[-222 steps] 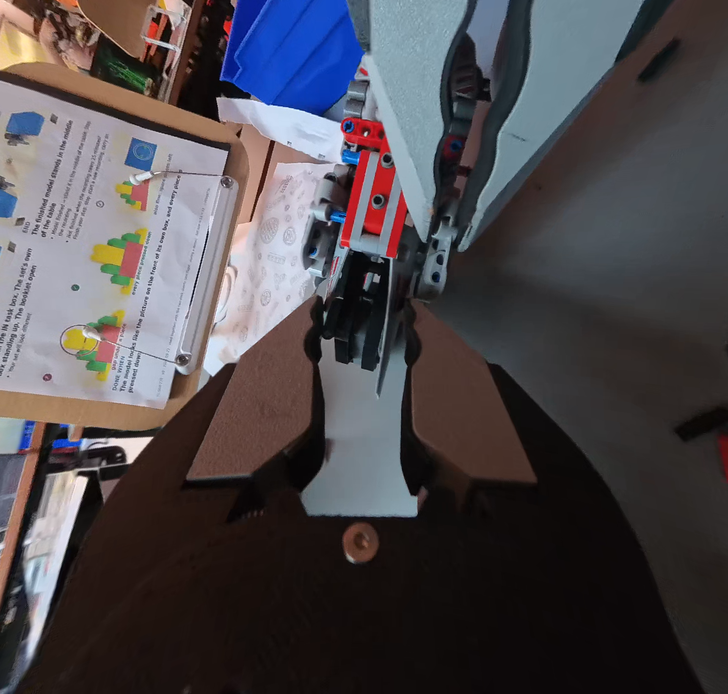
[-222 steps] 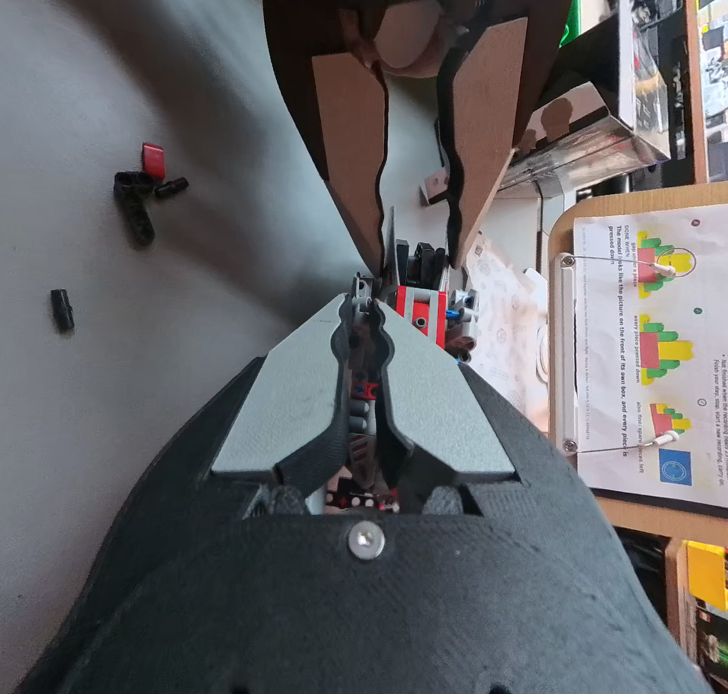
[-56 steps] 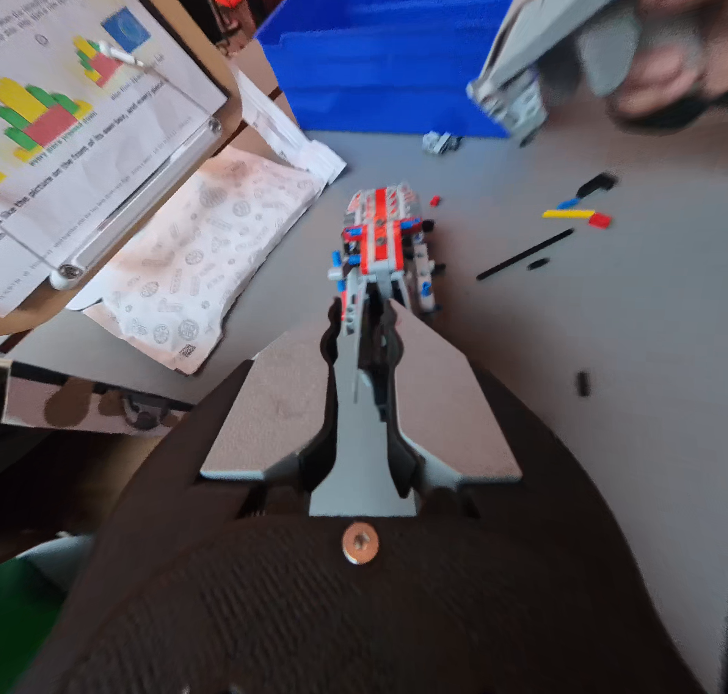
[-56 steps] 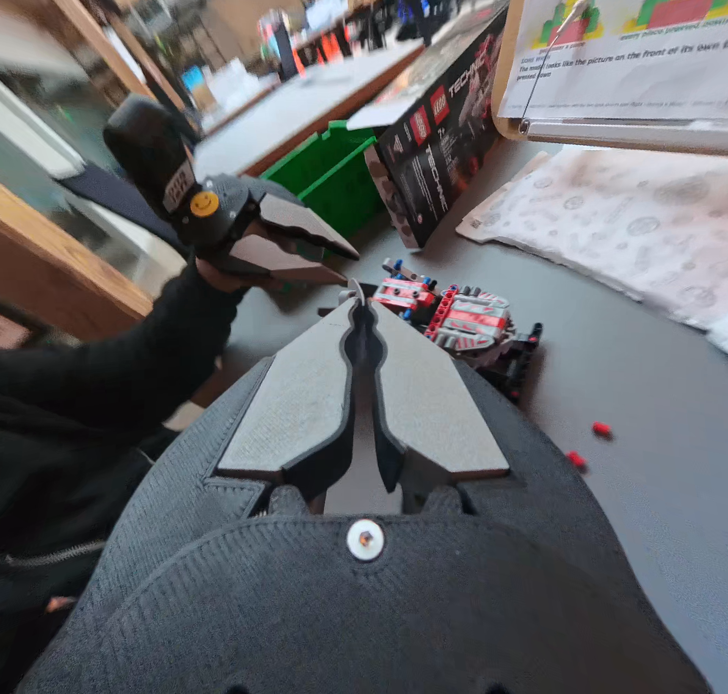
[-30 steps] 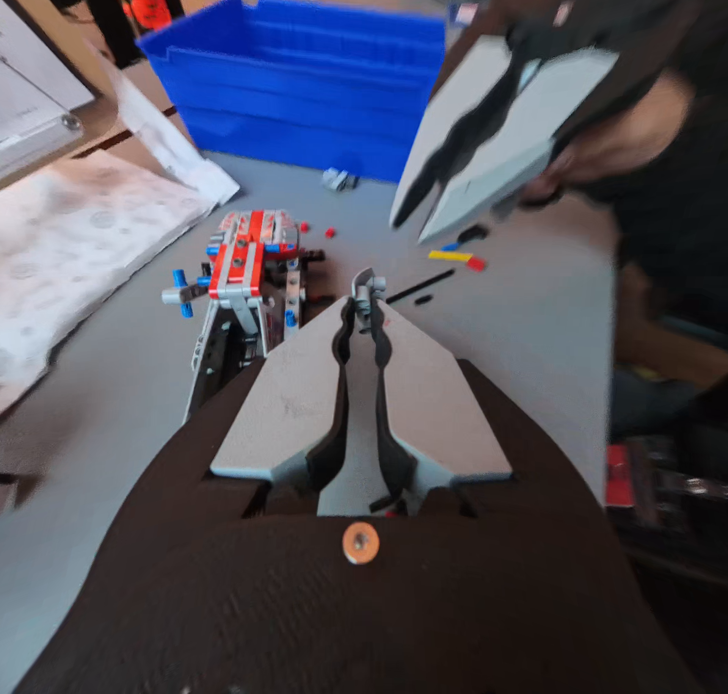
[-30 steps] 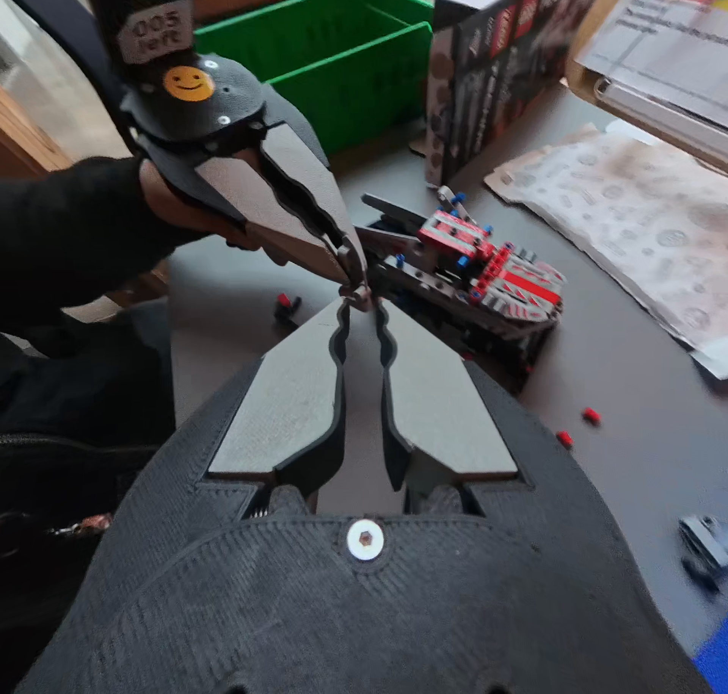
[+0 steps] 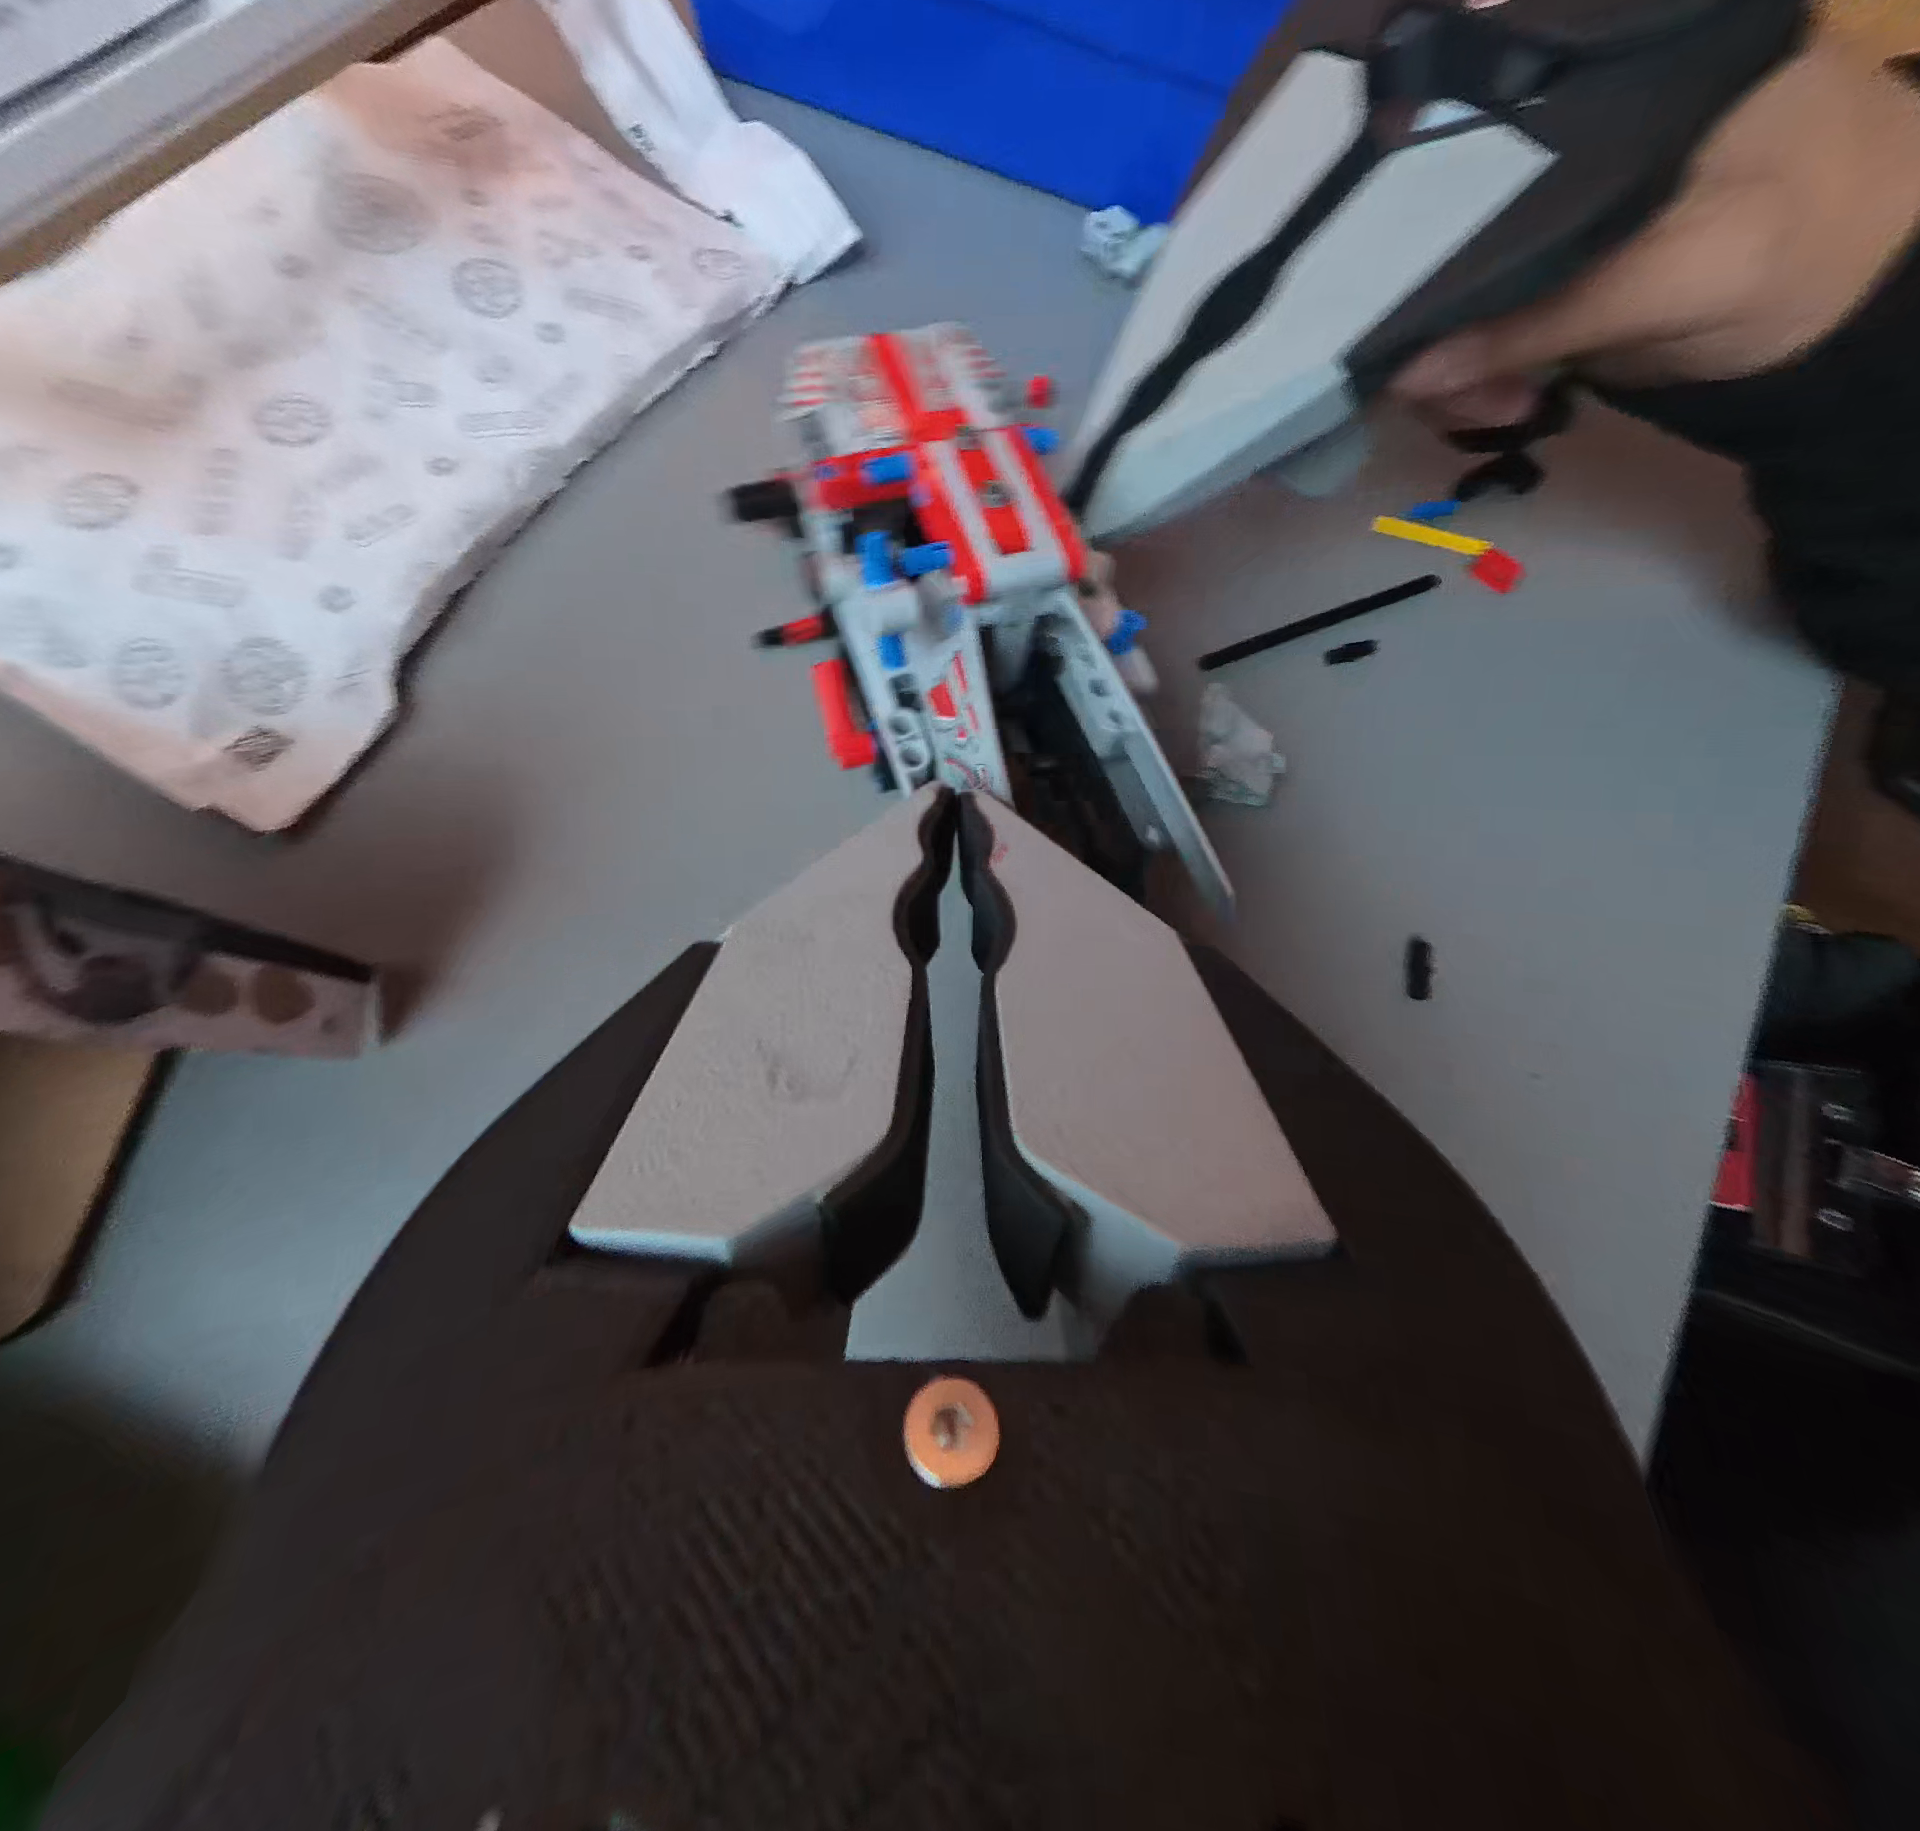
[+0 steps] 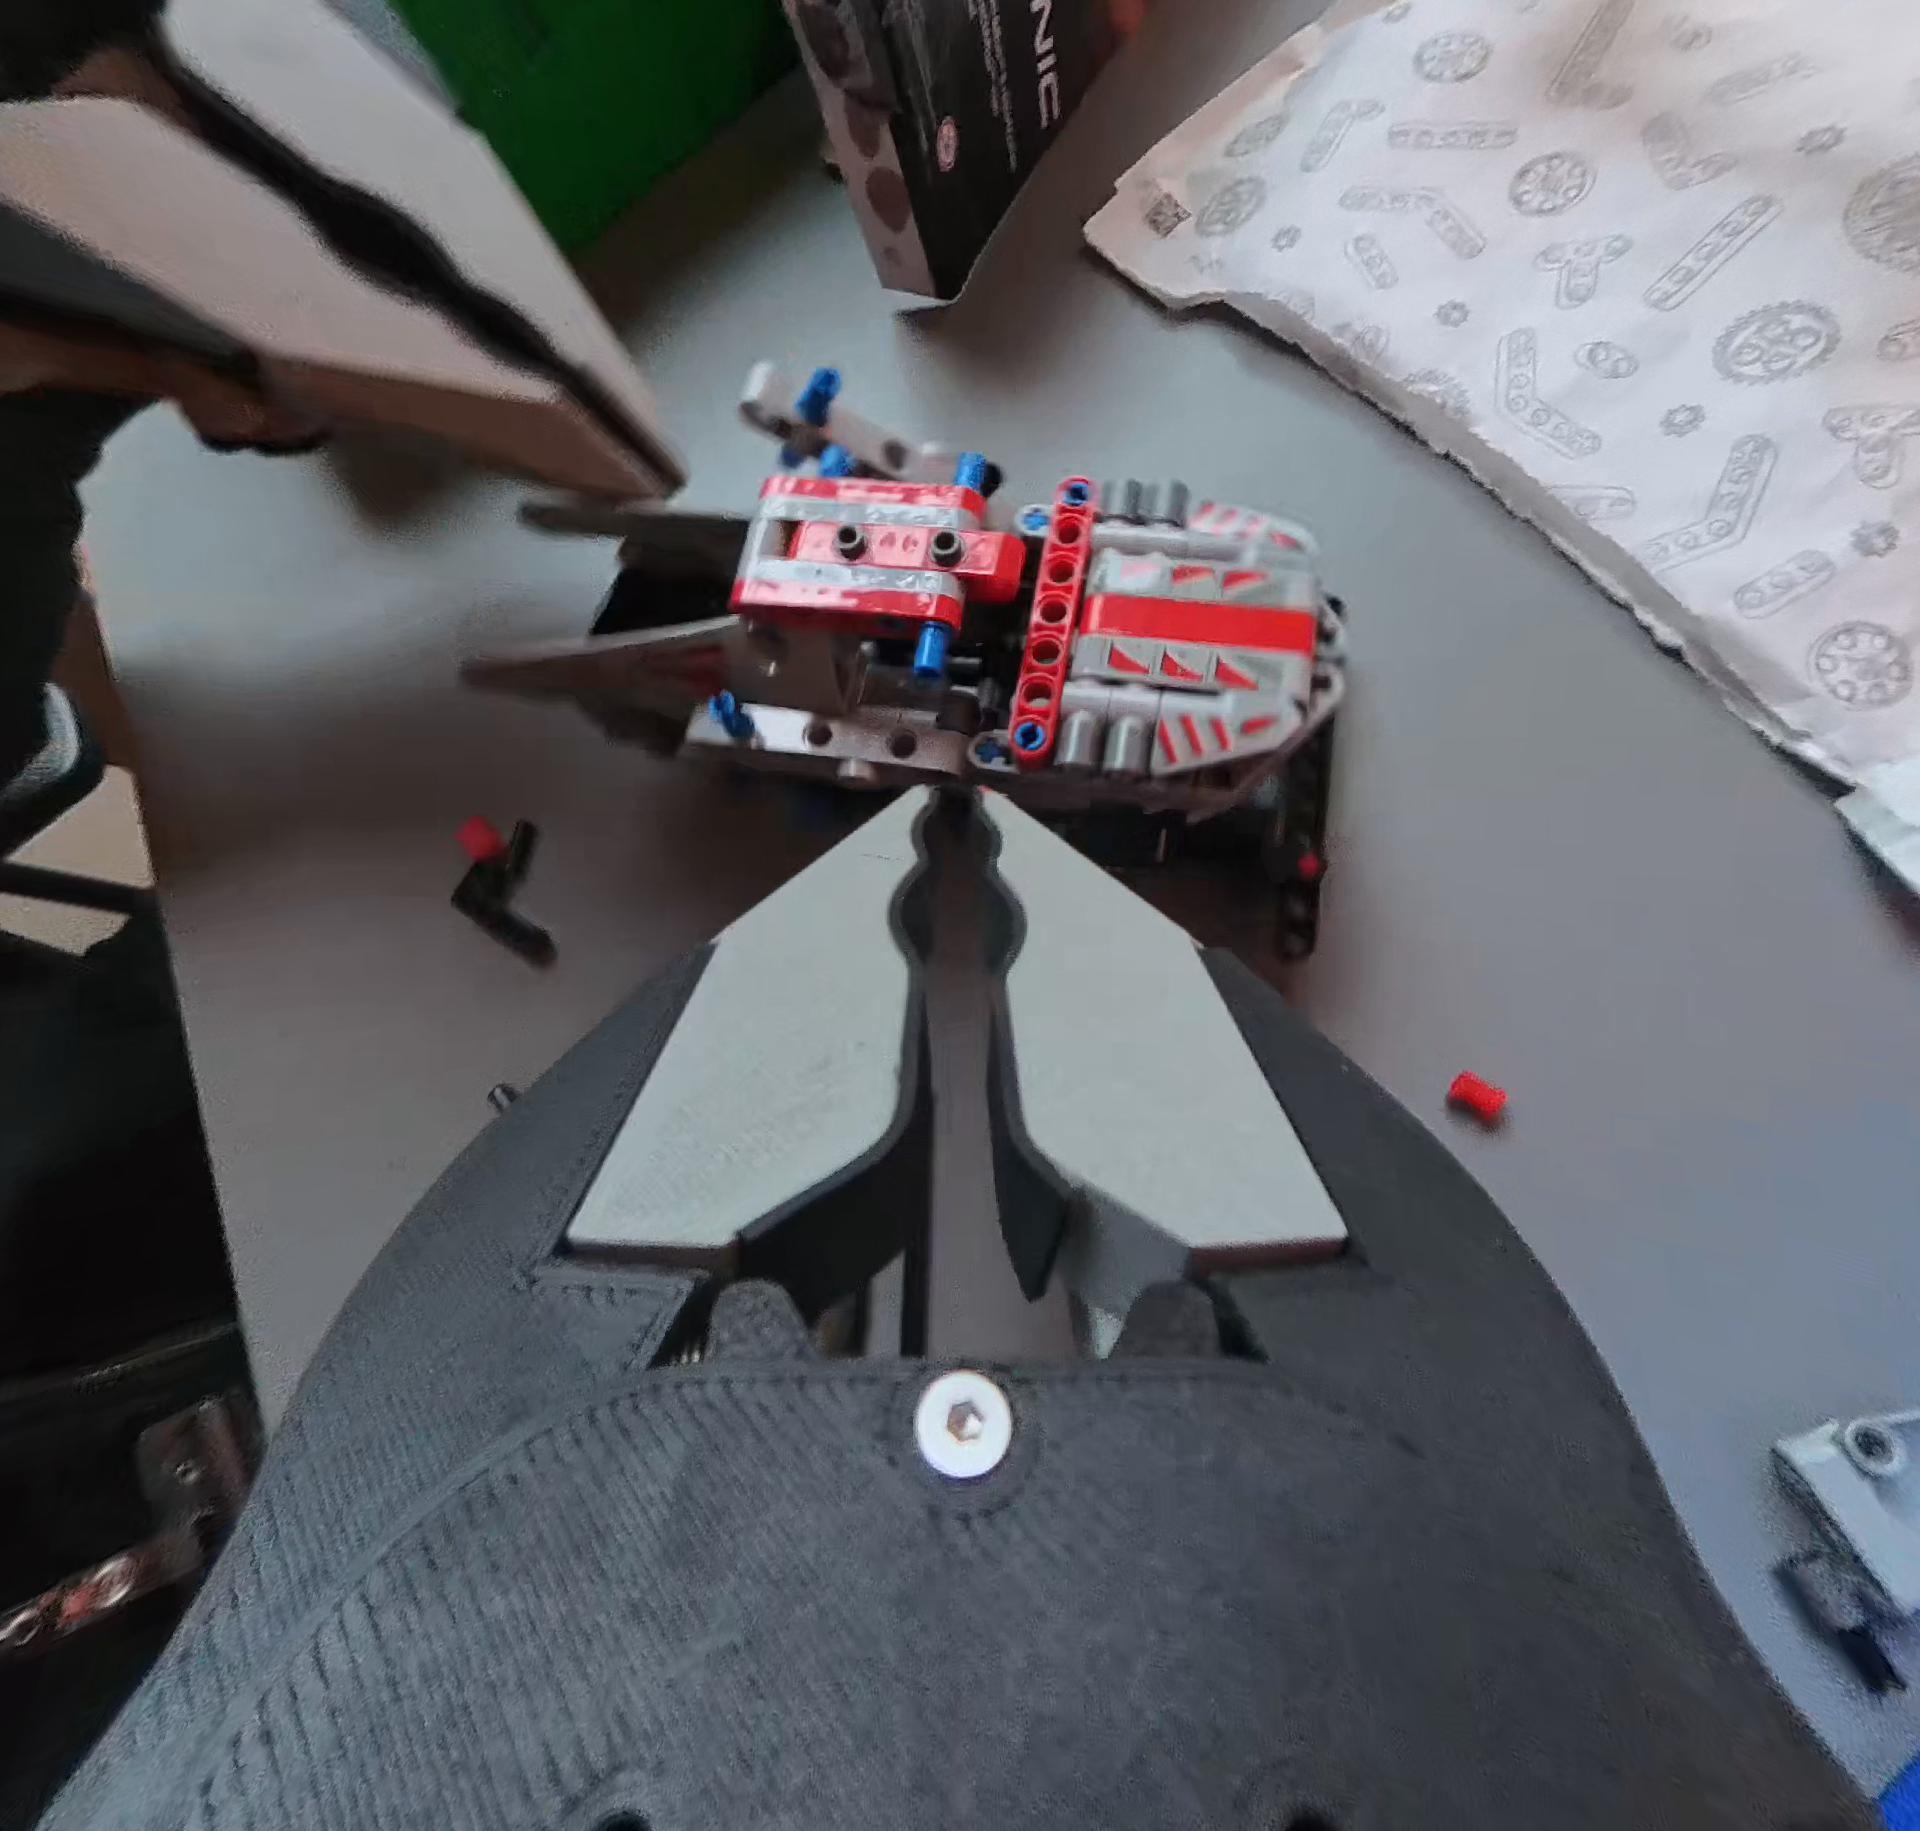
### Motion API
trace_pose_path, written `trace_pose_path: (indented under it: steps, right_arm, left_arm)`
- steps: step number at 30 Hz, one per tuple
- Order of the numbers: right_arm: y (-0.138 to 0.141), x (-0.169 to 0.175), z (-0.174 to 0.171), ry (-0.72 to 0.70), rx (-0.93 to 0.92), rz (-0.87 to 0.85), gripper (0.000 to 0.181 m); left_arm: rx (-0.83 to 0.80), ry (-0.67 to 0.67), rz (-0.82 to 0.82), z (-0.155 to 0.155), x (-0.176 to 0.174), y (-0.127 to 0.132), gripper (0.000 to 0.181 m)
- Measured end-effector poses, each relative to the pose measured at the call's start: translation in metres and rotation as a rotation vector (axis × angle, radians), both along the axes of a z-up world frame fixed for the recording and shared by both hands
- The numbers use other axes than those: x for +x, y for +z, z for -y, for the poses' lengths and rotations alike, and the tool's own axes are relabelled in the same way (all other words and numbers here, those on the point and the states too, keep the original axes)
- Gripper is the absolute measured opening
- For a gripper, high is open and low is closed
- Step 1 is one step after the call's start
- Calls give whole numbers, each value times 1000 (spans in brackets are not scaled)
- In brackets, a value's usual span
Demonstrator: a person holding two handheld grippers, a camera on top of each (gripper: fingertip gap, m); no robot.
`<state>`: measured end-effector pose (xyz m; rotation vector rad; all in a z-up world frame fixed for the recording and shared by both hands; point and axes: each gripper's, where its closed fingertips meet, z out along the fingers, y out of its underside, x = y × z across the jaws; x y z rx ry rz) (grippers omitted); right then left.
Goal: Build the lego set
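A grey table in a cluttered workroom carries everything here, with shelving and furniture only dimly visible past its edges. The half-built lego model, red and grey with blue pins, lies on its side near the middle of the table. Both grippers hover just beside it, tips pointed at it from opposite sides: the left gripper has its fingers pressed together with nothing visible between them, and the right gripper is likewise closed and seems empty. This looks like a pause between fitting pieces. The next move probably calls for spreading one pair of fingers and fetching a loose part, while the other steadies the model. Outward lie a black axle, a yellow piece, a red pin and a black angled connector. A printed paper bag covers the table's far side, the set's box stands by a green bin, and a blue bin sits toward another edge.
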<state>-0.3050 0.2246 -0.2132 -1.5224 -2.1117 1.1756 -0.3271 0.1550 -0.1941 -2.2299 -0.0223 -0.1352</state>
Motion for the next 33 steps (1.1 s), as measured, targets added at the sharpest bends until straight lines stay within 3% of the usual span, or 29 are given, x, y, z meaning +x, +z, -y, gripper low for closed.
trace_pose_path:
  steps: [4,7,12,16,19,28,31,33]
  right_arm:
    - [-2,-23,-2,-35,44,-4,0]
    - [5,-34,4,-28,7,-39,0]
    - [31,-28,-11,-114,-67,-150,12]
    - [54,-10,13,-47,-144,-230,25]
    - [50,-3,32,-15,-64,-246,30]
    - [22,-3,51,42,201,-248,33]
    - [23,-5,41,10,225,-264,10]
    - [23,-6,41,8,171,-244,8]
  left_arm:
    - [26,-86,61,0,25,-1,0]
    - [138,-219,151,2,55,15,0]
    - [123,-10,-19,17,16,12,0]
    - [90,68,-137,16,-3,10,16]
    - [126,65,-118,6,-5,14,31]
    - [195,-34,-290,-10,1,15,18]
    - [185,-38,-273,-9,2,16,18]
    - [189,-25,-238,-8,0,17,18]
